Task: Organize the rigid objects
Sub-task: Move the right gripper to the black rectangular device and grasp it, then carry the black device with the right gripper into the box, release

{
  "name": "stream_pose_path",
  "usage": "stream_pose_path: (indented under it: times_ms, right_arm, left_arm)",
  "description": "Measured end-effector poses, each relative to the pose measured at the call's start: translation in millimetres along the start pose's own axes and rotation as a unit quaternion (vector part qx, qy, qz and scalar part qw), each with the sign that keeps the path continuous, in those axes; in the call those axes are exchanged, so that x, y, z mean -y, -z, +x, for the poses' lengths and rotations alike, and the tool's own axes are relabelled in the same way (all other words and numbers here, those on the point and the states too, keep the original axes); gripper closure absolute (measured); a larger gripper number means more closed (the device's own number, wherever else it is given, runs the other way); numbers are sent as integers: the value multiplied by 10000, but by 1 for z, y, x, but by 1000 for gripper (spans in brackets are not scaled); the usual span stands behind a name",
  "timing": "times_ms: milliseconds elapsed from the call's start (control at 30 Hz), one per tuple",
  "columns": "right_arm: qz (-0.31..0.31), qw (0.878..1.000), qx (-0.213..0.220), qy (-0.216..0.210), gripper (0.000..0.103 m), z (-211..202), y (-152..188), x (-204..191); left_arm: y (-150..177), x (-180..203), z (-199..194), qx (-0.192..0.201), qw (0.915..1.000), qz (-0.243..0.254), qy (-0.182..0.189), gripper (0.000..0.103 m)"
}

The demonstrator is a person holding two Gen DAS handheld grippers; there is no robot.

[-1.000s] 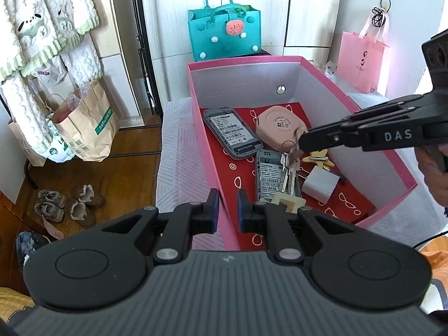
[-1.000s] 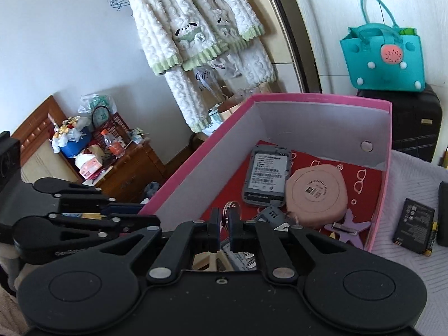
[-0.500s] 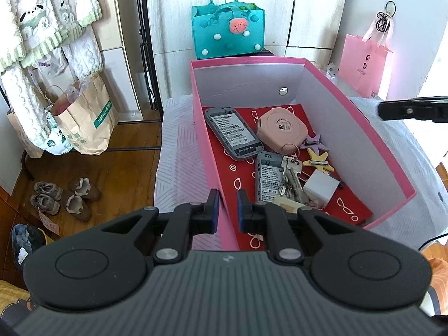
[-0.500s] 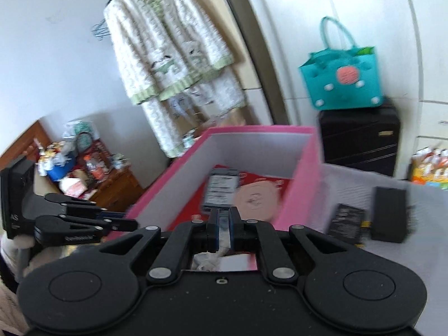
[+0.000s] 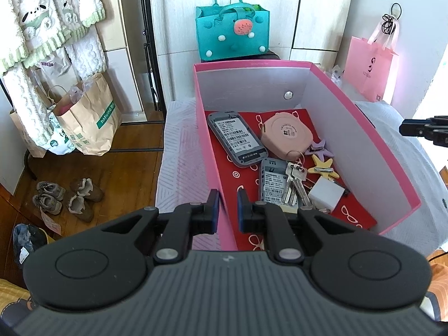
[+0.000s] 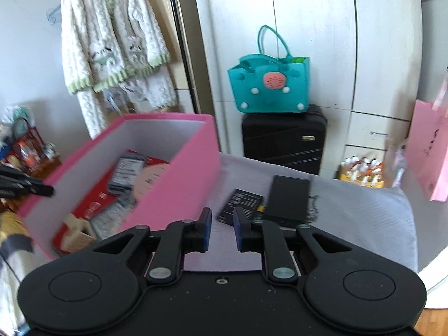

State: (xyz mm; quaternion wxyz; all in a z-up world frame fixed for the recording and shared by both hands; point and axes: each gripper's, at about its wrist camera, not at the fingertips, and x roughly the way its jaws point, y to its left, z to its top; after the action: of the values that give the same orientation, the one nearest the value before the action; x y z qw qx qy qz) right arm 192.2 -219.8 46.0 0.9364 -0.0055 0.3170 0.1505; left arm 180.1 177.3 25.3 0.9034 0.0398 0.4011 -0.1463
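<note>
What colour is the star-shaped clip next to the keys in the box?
Yellow. The star clip shows best in the left wrist view, beside the keys.

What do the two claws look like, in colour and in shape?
Both look alike: the left claw and the right claw are matte black plastic, with two round discs, silver pivot screws and blue pads on the fingertips. The left body is ribbed grey.

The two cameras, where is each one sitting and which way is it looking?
Left wrist: sits on the left gripper, looks down into the pink box at keys; its fingers straddle the box's wall.
Right wrist: sits on the right gripper, jaws opening with nothing between, looks past the box toward a black battery on the white cloth.
Both see the box and the teal bag.
</note>
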Motion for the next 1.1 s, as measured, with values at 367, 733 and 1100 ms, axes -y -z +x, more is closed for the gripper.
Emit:
stream_pose_path:
  times_ms: [367, 733, 1100]
  right_arm:
    - [31, 9982, -369, 473, 54, 61, -4, 25]
    - [220, 9929, -406, 1098, 42, 118, -17, 49]
    - [762, 9923, -586, 777, 35, 142, -16, 67]
  left_arm:
    - [-1, 2, -1, -56, 10000, 10, 4, 92]
    - [-8, 0, 0, -122, 9999, 24, 18, 92]
    - [-10, 2, -3, -84, 10000, 21, -29, 92]
